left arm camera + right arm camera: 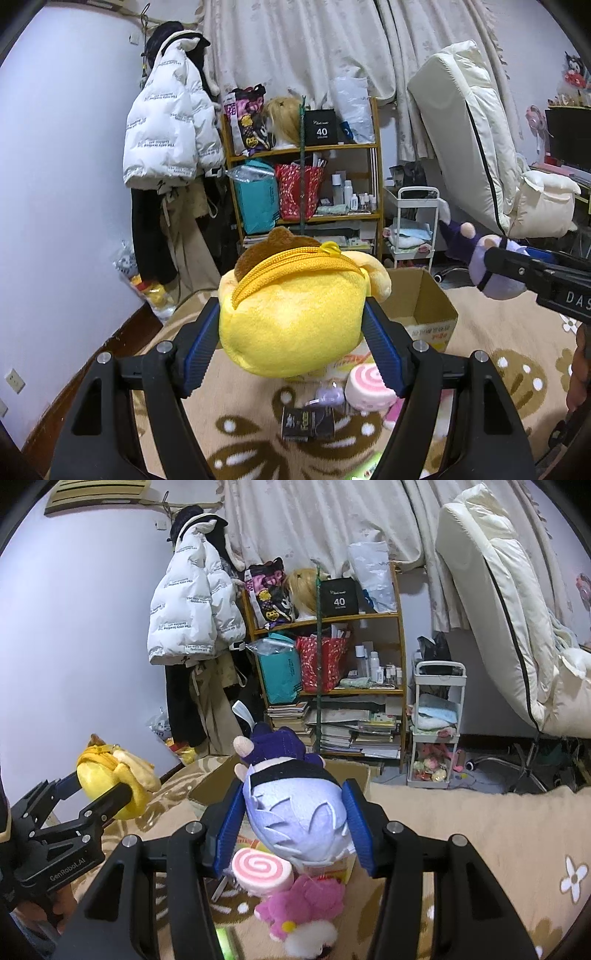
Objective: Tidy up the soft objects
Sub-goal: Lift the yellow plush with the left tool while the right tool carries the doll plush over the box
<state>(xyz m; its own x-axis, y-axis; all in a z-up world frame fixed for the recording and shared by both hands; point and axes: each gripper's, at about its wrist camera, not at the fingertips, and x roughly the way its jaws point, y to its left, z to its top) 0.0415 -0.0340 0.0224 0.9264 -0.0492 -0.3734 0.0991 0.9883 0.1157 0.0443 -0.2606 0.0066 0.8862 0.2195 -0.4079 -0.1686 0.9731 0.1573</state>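
My left gripper (pixel 291 325) is shut on a yellow plush pouch (pixel 291 314) with a zipper and brown cap, held above the carpet; both also show in the right wrist view (pixel 107 779). My right gripper (pixel 295 823) is shut on a lilac-haired plush doll (pixel 295 812) in dark purple clothes, held just before an open cardboard box (pixel 354 771). In the left wrist view the doll (pixel 495 269) hangs to the right of the box (pixel 424 302). A pink swirl roll plush (pixel 262 867) and a pink-and-white plush (pixel 306 912) lie on the carpet below.
A small dark box (pixel 306 424) and a lilac trinket (pixel 328 397) lie on the patterned carpet (pixel 480 830). Behind stand a cluttered wooden shelf (pixel 332 686), a white trolley (pixel 437 720), hanging coats (pixel 195 609) and a leaning mattress (pixel 498 602).
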